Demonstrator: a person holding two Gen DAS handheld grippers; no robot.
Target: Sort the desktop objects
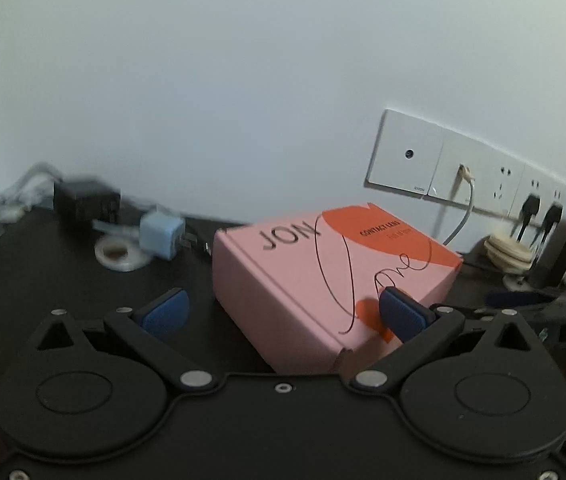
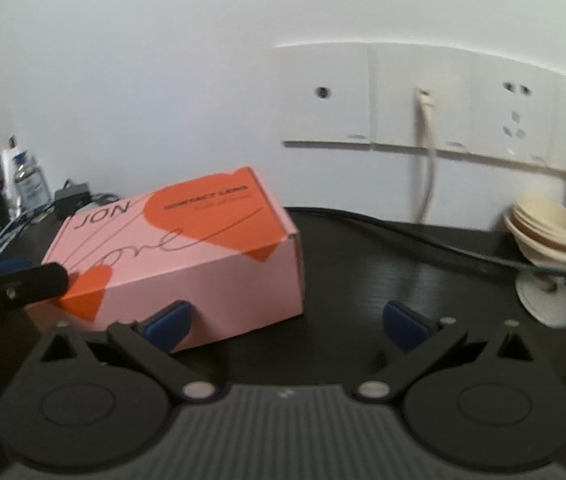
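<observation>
Both grippers, left (image 1: 281, 312) and right (image 2: 289, 322), hover with fingers apart flanking the pink box (image 1: 323, 280) lying near the tabletop's (image 2: 383, 276) back edge, seemingly to bracket it between them.

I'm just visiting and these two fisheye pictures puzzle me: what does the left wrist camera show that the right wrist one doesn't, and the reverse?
Only the left wrist view shows the light blue plug-in charger cube and the whitish roll of tape behind it.

Only the right wrist view shows the small clear bottle with a blue cap.

Both show the pink and orange cardboard box, the stack of cream round lids, the white wall sockets and the black desk.
</observation>
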